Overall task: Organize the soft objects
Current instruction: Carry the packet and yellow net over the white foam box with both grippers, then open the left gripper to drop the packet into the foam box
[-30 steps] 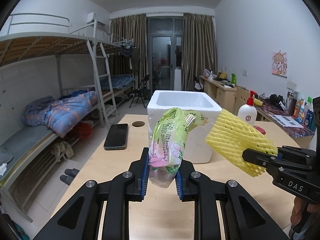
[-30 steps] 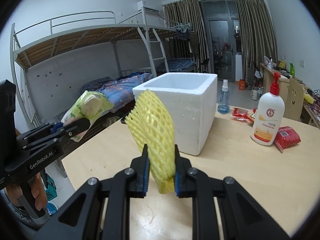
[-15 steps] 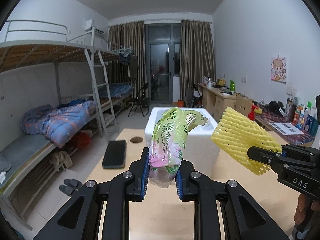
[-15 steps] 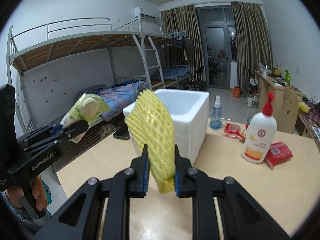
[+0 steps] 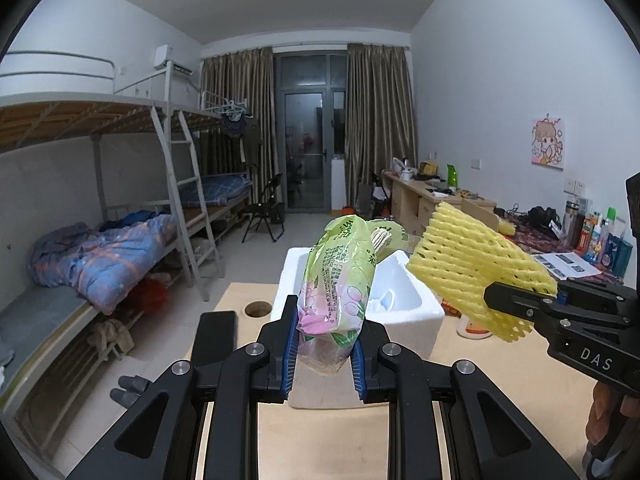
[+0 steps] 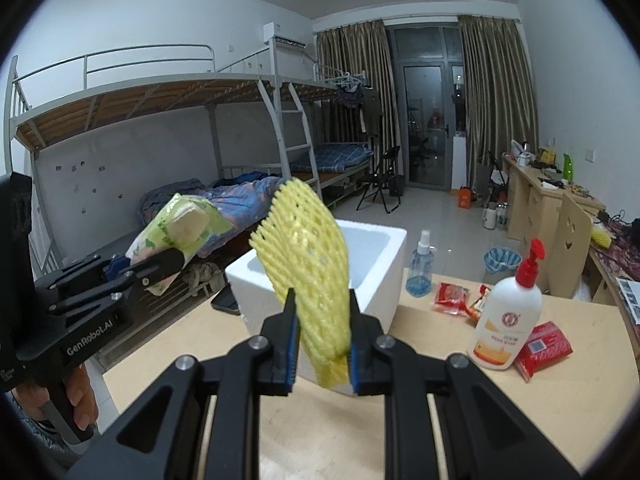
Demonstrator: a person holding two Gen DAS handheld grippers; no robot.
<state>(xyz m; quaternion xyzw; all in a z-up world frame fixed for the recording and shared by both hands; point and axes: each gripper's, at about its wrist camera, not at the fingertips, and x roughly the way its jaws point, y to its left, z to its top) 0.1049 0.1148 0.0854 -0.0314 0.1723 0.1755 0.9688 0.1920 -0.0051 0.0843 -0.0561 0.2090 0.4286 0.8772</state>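
My left gripper [image 5: 323,344] is shut on a green and pink plastic tissue pack [image 5: 340,284], held upright in the air in front of the white foam box [image 5: 404,312]. The pack also shows in the right wrist view [image 6: 176,236]. My right gripper [image 6: 322,344] is shut on a yellow foam net sleeve [image 6: 308,264], also lifted, just before the foam box [image 6: 376,276]. In the left wrist view the sleeve [image 5: 476,268] hangs to the right of the box. The box stands open on the wooden table [image 5: 320,436].
A black phone [image 5: 214,332] lies left of the box, by a round cable hole [image 5: 258,309]. A white pump bottle [image 6: 508,320], red packets [image 6: 542,344] and a blue spray bottle [image 6: 420,276] stand on the table's right part. Bunk beds line the left wall.
Both grippers have risen with their objects. The foam box now sits lower in both views and its inside shows.
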